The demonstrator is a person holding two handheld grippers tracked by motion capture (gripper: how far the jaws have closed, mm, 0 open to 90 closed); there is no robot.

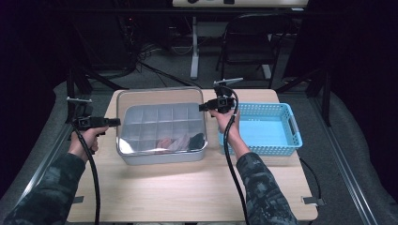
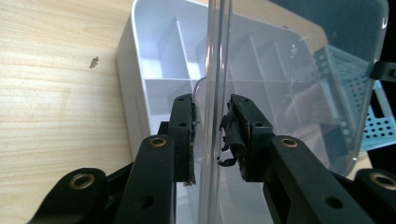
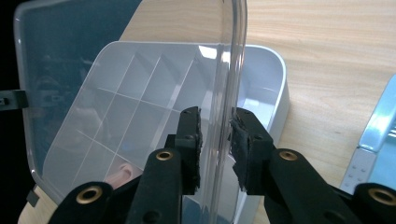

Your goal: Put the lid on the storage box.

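A white divided box [image 1: 162,157] sits mid-table, its clear lid [image 1: 159,101] raised at a slant above it. My left gripper [image 1: 115,122] is at the lid's left edge and my right gripper [image 1: 202,107] at its right edge. In the left gripper view the jaws [image 2: 211,121] are shut on the lid's rim [image 2: 217,56]. In the right gripper view the rim [image 3: 233,56] stands between the jaws of my right gripper [image 3: 216,135], with a small gap at one pad, so it is open. A pink item [image 1: 166,142] and a black item [image 1: 197,139] lie in the front compartments.
A light blue perforated basket [image 1: 260,149] stands just right of the box, close under the right hand. Bare wooden table lies in front of the box. Beyond the table's far edge stand a folding chair [image 1: 248,42] and a desk leg [image 1: 194,47].
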